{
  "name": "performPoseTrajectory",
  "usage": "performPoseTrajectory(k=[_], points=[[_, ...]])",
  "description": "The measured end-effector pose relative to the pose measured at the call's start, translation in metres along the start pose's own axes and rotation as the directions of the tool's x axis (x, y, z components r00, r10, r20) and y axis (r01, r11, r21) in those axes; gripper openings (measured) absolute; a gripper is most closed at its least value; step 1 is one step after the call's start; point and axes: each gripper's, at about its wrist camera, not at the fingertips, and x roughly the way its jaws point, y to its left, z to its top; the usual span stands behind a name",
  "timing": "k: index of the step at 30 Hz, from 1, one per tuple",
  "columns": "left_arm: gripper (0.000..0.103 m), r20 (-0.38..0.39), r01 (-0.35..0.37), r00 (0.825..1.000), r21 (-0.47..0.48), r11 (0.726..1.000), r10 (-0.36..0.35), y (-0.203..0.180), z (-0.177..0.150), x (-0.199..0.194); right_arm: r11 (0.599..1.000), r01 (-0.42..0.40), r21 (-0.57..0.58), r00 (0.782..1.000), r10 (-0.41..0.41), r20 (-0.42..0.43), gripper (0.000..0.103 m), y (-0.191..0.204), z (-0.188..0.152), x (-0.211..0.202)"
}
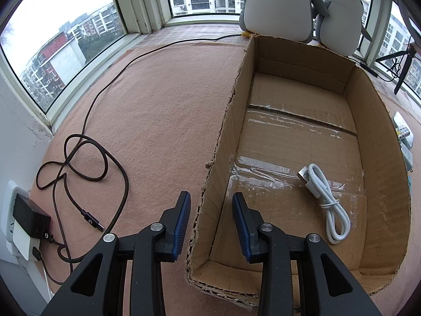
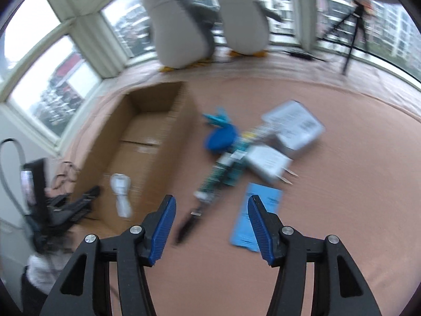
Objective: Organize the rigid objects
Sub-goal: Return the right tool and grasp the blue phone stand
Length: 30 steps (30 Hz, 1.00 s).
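An open cardboard box point(image 1: 381, 158) lies on the pink felt mat, with a coiled white USB cable point(image 1: 329, 200) inside. My left gripper point(image 1: 211, 197) is open, its jaws straddling the box's near left wall. In the blurred right wrist view, my right gripper point(image 2: 211, 201) is open and empty above the mat. Ahead of it lie a long green toothbrush pack point(image 2: 221, 173), a blue round lid point(image 2: 221, 138), a white plug adapter point(image 2: 268, 164), a white carton point(image 2: 294, 126) and a blue leaflet point(image 2: 256, 218). The box point(image 2: 173, 142) and cable point(image 2: 121, 192) show at the left.
Two plush penguins point(image 1: 284, 2) stand by the window behind the box. A dark cable point(image 1: 86, 158) loops on the mat to a black charger point(image 1: 29, 216) at the wall socket. A tripod point(image 2: 352, 26) stands at the back right. A teal clip point(image 2: 217, 118) lies by the lid.
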Motion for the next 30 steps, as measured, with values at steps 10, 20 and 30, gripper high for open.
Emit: performPoseTrajectory(k=[10, 20, 30], points=[[0.036, 0.0, 0.004, 1.0, -0.004, 1.0, -0.004, 0.001, 0.0, 0.0, 0.992, 0.092, 0.088, 0.99, -0.082, -0.111, 0.053, -0.035, -0.009, 0.032], [0.036, 0.001, 0.007, 1.0, -0.007, 1.0, -0.007, 0.001, 0.001, 0.0, 0.983, 0.178, 0.046, 0.973, -0.169, -0.159, 0.053, -0.029, -0.004, 0.056], [0.036, 0.002, 0.011, 1.0, -0.01, 1.0, -0.011, 0.003, 0.0, 0.0, 0.971, 0.232, -0.053, 0.956, -0.238, -0.172, 0.052, -0.024, -0.002, 0.064]])
